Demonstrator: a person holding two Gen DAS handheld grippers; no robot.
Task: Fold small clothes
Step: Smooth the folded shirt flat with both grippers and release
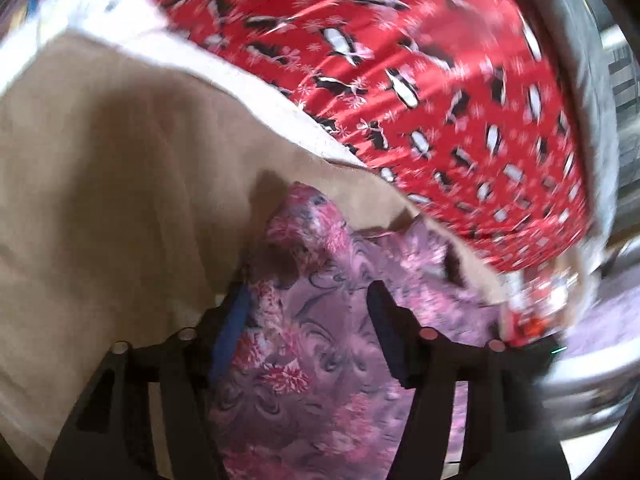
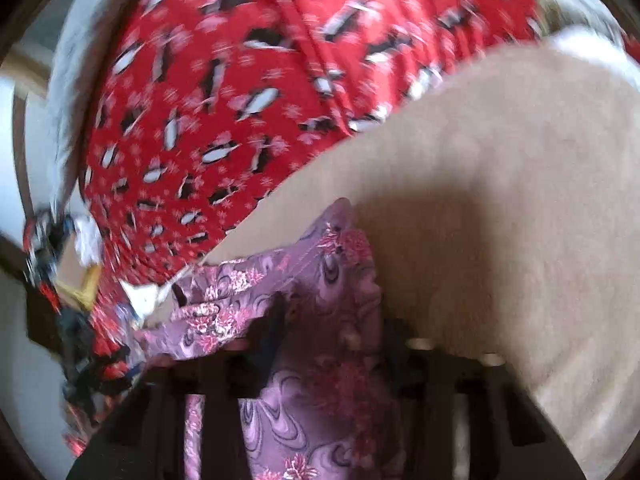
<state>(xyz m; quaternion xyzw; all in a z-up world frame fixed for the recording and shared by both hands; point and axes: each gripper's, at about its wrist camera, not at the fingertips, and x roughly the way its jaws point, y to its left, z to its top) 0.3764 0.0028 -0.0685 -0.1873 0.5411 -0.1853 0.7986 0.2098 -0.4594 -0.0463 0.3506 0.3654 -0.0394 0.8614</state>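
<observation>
Left wrist: both tongs, left (image 1: 308, 320) & right (image 2: 332, 332), grip mauve floral-print cloth (image 1: 320, 360); I'm mid-fold, next lay it flat ahead on beige fabric surface (image 1: 100, 160).

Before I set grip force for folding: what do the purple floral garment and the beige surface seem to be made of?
Purple floral garment: looks like thin woven printed fabric, slightly glossy, bunching in soft folds between the left gripper and right gripper; possibly a synthetic blend.
Beige surface: matte, faintly fuzzy cloth, perhaps fleece or felt; blur leaves it open.
</observation>
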